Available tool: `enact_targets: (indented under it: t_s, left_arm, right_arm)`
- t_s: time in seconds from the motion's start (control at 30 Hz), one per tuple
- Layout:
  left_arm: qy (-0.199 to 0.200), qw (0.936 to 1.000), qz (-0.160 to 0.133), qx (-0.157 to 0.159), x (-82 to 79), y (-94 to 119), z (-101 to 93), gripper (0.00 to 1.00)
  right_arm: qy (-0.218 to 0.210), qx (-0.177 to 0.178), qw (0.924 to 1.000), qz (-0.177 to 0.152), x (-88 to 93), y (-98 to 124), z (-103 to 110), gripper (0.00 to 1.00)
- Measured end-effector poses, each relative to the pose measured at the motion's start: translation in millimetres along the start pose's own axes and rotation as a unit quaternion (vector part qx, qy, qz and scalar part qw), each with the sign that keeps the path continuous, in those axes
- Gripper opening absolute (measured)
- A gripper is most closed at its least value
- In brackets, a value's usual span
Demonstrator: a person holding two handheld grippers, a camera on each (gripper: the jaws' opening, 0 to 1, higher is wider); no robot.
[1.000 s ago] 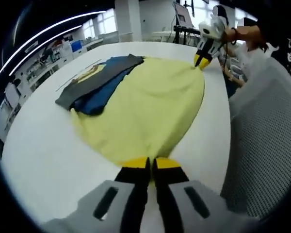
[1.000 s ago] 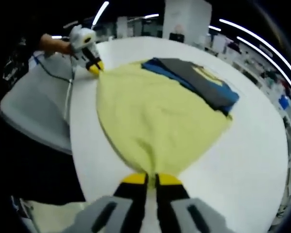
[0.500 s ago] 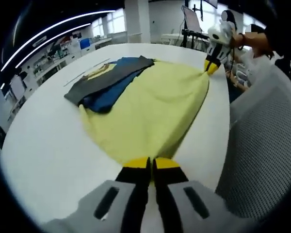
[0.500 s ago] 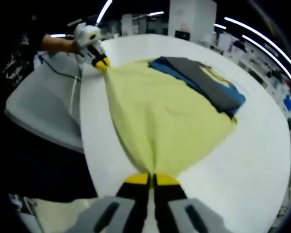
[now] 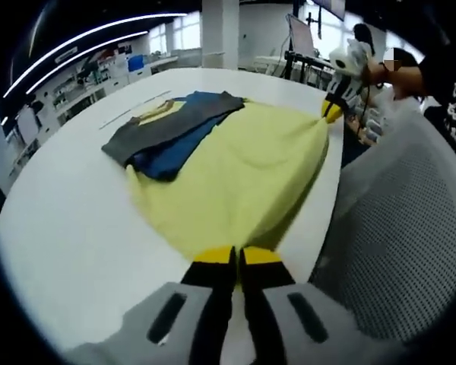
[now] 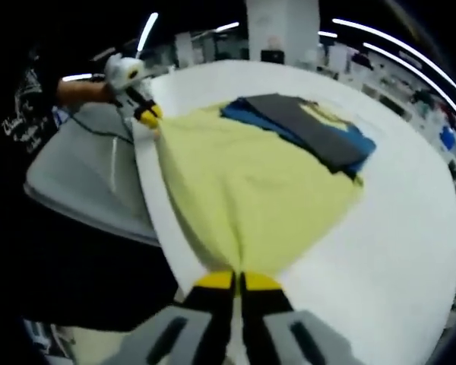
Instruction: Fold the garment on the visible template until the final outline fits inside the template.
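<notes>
Garment [image 5: 235, 171], one yellow, two claws [image 5: 235, 257] [image 6: 232, 282] clamped on its edge, white table [image 5: 68, 228]

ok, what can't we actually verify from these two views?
- Template outline: hidden under the pale yellow garment in both views.
- Grey and blue folded clothes: count unclear, they overlap.
- Garment corners: pinched inside the left gripper and right gripper.
- White table: far edge blurred.

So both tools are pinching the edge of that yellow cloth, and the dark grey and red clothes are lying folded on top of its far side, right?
Nearly. Both tools, left and right, do pinch the yellow cloth, but the garment under the grey one is blue, not red. The left gripper view shows it.
</notes>
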State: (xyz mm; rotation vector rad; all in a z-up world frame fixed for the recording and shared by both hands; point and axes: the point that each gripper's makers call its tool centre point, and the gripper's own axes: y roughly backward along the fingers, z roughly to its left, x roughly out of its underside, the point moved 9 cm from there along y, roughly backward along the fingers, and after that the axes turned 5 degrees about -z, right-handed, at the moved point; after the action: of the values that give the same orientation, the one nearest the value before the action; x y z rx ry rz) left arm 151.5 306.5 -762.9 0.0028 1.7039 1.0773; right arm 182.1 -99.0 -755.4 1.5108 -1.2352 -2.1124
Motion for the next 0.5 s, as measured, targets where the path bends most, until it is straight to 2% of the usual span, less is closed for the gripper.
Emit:
enact_targets:
  t_s: [0.3, 0.5]
  left_arm:
    - [0.027, 0.9996, -0.005, 0.003, -3.2, 12, -20.6, 0.00]
    - [0.030, 0.9995, 0.000, 0.008, -2.0, 22, -30.3, 0.00]
  right_arm:
    - [-0.014, -0.011, 0.9998, 0.001, 3.8, 11, 17, 0.00]
    - [-0.016, -0.025, 0.9995, 0.009, 5.4, 16, 28, 0.00]
